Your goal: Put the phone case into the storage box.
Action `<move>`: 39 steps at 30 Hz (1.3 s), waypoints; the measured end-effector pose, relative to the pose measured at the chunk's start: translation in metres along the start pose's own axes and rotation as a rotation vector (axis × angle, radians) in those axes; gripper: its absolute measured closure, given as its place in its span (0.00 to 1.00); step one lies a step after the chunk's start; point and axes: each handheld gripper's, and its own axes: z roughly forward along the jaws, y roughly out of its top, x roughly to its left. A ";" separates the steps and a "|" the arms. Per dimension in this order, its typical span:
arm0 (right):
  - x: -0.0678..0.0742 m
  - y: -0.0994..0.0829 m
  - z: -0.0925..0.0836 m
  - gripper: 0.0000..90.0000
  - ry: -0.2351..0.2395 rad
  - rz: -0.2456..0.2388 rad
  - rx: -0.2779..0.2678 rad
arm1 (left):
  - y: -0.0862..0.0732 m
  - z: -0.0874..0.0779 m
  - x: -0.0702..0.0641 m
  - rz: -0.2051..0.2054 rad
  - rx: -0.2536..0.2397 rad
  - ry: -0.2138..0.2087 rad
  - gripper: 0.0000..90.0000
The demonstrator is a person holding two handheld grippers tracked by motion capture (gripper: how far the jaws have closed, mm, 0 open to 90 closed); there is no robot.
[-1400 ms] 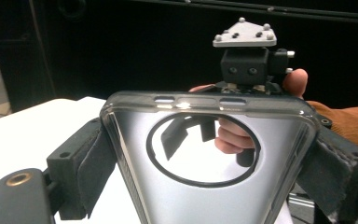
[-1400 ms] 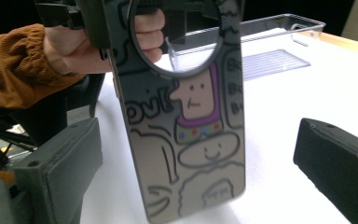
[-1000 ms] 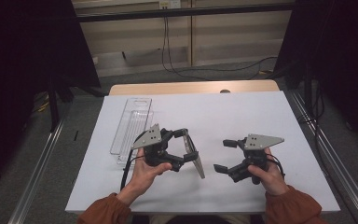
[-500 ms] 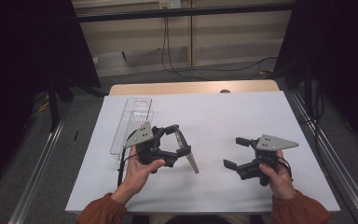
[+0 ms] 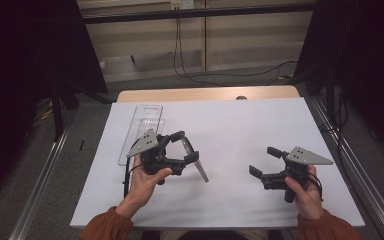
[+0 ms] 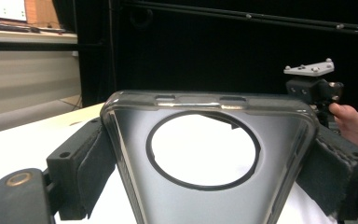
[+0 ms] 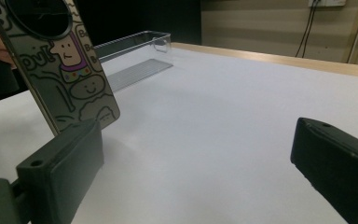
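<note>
The left gripper [image 5: 189,150] clamps a phone case [image 5: 198,167] and has swung it up toward the clear tray [image 5: 142,125], probably its destination. The right gripper [image 5: 263,162], jaws open and empty, has drawn back to the right.

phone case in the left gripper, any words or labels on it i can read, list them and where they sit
"B": start of a cut-off word beside the cartoon figure on the phone case, right gripper view.
"ovl" or similar: hand-drawn letters left of that figure, partly cut off, not surely readable.
Clear tray: no text.
Left gripper, right gripper: no readable label.
</note>
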 end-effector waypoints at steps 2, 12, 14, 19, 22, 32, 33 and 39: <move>0.000 -0.001 -0.002 0.02 -0.013 -0.001 -0.007 | 0.001 -0.002 0.002 0.003 0.008 -0.002 0.14; -0.002 -0.004 -0.013 0.02 -0.071 -0.009 -0.022 | 0.010 -0.013 0.007 0.004 -0.015 0.078 0.14; -0.002 -0.005 -0.015 0.02 -0.088 -0.005 -0.023 | 0.012 -0.014 0.009 0.005 -0.014 0.077 0.14; -0.002 -0.007 -0.022 0.01 -0.123 0.006 -0.041 | 0.016 -0.017 0.013 0.000 -0.016 0.110 0.14; -0.003 -0.009 -0.025 0.01 -0.140 0.003 -0.043 | 0.018 -0.020 0.014 -0.005 -0.022 0.134 0.14; -0.003 -0.012 -0.027 0.01 -0.169 -0.013 -0.038 | 0.030 -0.038 0.022 -0.022 -0.061 0.190 0.14; -0.003 -0.012 -0.027 0.01 -0.170 -0.018 -0.037 | 0.031 -0.040 0.023 -0.015 -0.056 0.198 0.14; -0.002 -0.018 -0.030 0.01 -0.179 -0.021 -0.032 | 0.039 -0.050 0.029 -0.023 -0.071 0.252 0.14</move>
